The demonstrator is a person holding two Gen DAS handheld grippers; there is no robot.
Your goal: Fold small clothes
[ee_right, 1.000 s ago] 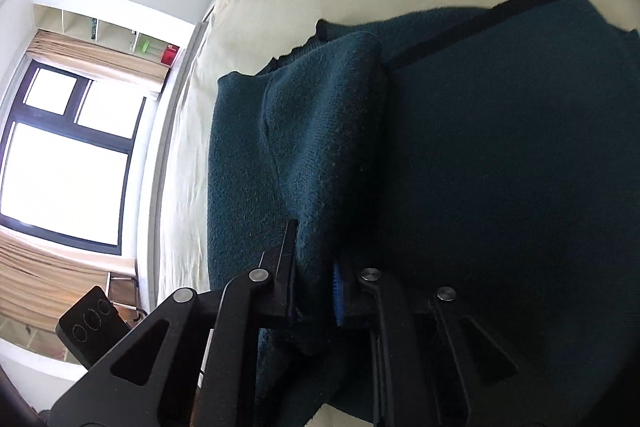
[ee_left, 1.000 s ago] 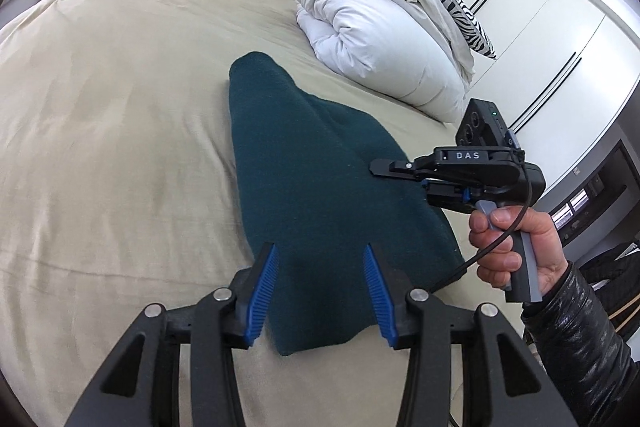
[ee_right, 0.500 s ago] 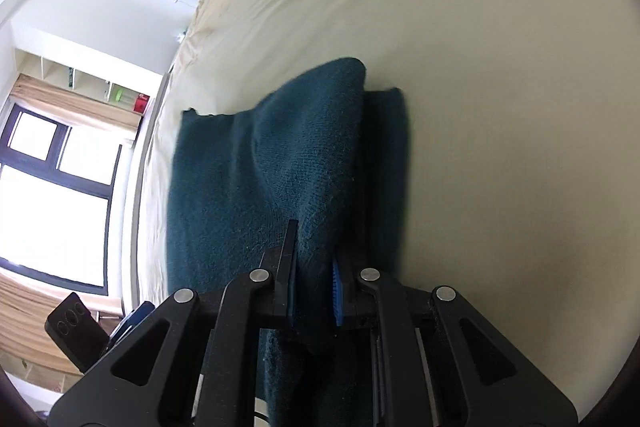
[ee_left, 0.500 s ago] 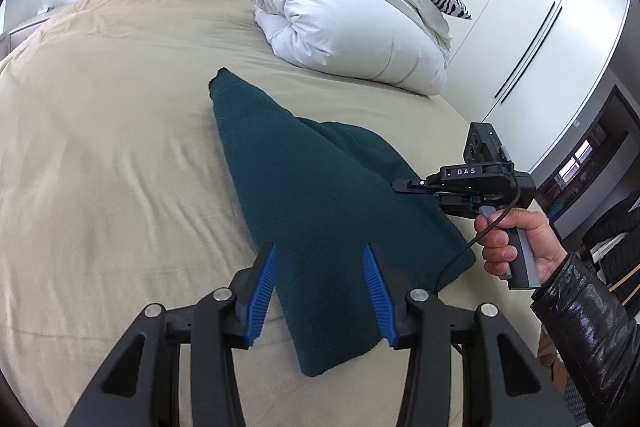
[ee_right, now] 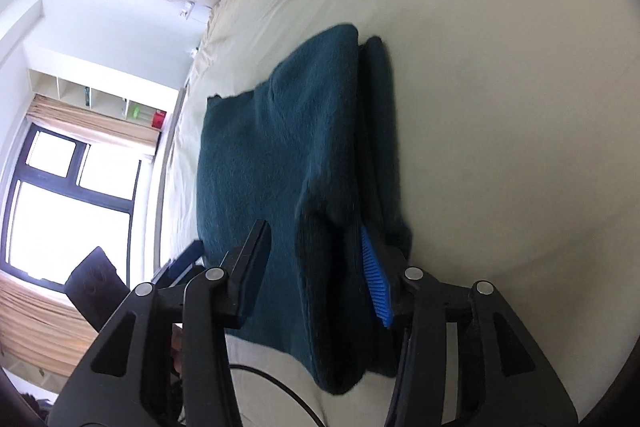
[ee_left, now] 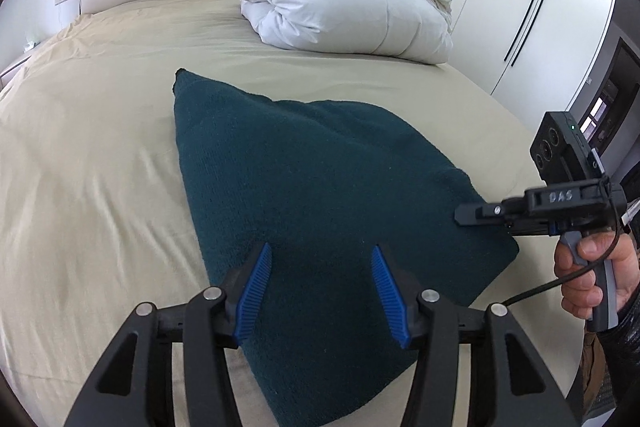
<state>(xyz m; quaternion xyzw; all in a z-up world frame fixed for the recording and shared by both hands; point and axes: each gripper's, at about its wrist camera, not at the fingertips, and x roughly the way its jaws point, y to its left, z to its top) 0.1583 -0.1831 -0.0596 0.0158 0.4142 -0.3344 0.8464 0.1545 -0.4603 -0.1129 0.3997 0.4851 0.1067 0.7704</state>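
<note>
Left gripper [ee_left: 320, 283] angled down at lower centre, jaws opening, nothing gripped, blue pads apart over the dark teal knit garment [ee_left: 304, 195]. Right gripper [ee_right: 316, 263] also pitched down, held by the person's right hand [ee_left: 592, 279] at right edge; jaws opening, a fold of fabric between the pads, no longer pinched. Garment lies folded, thick, wedge-shaped, mid-frame on the beige bed sheet [ee_left: 92, 163]
</note>
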